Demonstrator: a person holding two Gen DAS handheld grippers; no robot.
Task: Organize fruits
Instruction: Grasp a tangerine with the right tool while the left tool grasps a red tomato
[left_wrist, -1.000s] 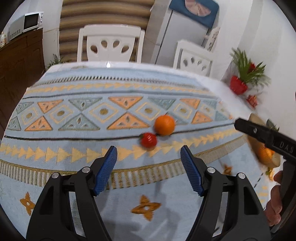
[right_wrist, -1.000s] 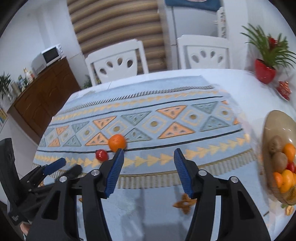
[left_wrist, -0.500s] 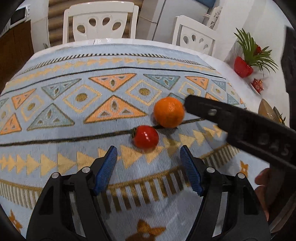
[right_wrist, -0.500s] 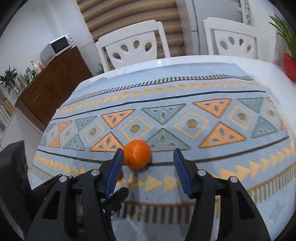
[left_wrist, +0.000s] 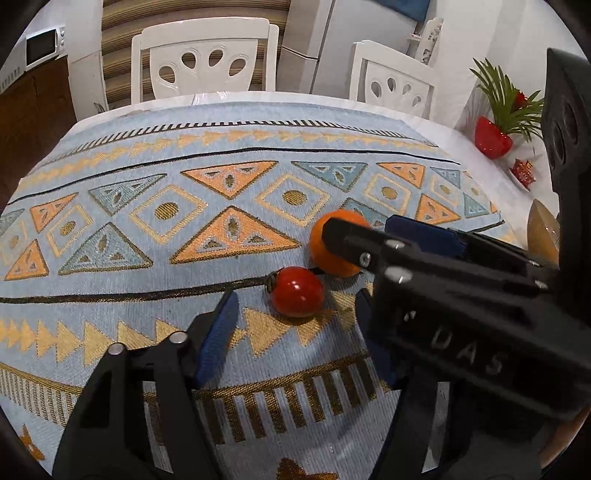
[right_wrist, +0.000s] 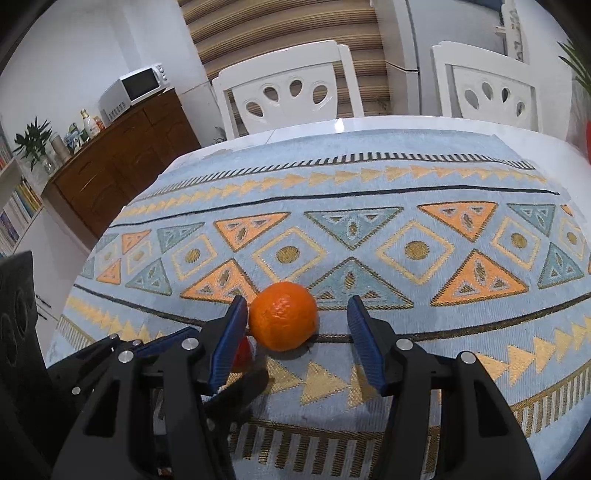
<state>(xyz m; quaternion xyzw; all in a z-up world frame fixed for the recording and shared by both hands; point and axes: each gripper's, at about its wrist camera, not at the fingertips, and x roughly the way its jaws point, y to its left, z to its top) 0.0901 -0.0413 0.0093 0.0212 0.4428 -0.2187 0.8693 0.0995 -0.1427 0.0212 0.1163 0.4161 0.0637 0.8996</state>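
A red tomato (left_wrist: 295, 291) lies on the patterned cloth, right at the tips of my left gripper (left_wrist: 297, 300), which is open. Its right finger is mostly hidden behind the right gripper (left_wrist: 369, 229), which crosses in from the right. An orange (left_wrist: 330, 247) sits just beyond the tomato, almost touching it. In the right wrist view the orange (right_wrist: 282, 315) rests between the blue pads of my open right gripper (right_wrist: 295, 306), close against the left pad. The tomato (right_wrist: 243, 354) peeks out behind that finger, with the left gripper (right_wrist: 166, 343) below it.
A brown fruit bowl (left_wrist: 541, 236) shows at the right table edge behind the right gripper. A red potted plant (left_wrist: 493, 136) and a red star ornament (left_wrist: 521, 170) stand at the far right. Two white chairs (left_wrist: 207, 59) line the far side.
Both grippers have moved forward and down toward the fruit. The right gripper's fingers now straddle the orange, and the left gripper's tips have reached the tomato. Neither fruit has moved.
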